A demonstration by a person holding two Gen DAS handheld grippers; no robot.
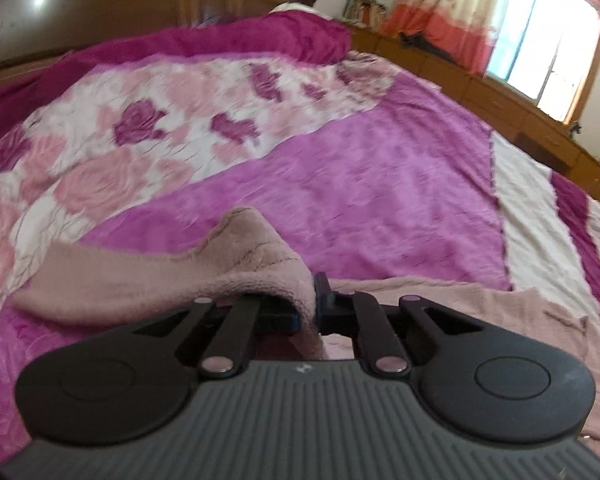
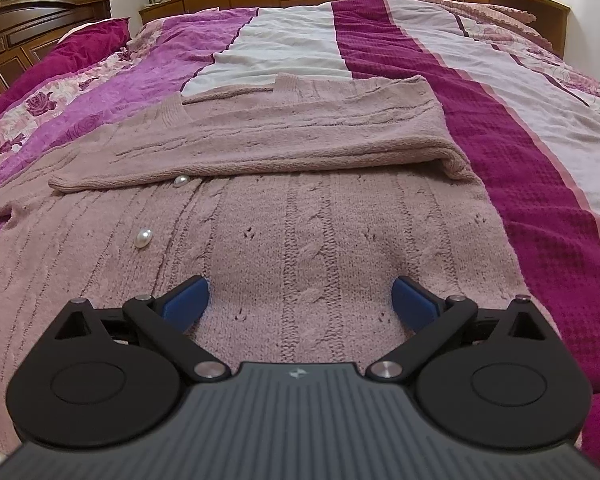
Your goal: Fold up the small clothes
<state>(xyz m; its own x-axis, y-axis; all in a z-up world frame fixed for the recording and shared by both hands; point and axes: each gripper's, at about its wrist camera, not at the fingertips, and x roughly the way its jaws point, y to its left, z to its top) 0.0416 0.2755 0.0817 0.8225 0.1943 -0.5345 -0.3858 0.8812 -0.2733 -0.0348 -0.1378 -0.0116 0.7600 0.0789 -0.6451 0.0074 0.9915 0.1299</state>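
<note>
Left gripper (image 1: 309,304) pinches a raised fold of the pink cardigan (image 1: 236,264) at lower centre. Right gripper (image 2: 300,300) spreads wide over its front (image 2: 300,220) on the bed (image 2: 400,40).

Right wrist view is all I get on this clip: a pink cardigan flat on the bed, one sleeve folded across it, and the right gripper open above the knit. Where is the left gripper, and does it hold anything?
Observer: The left gripper is shut on a fold of the cardigan.
Operator: Is that cloth lying flat?
Observer: No, the pinched part stands up off the bedspread in a raised ridge, draped over one finger.
Operator: Does that view show the pearl buttons?
Observer: No, none; they show only in yours.
</note>
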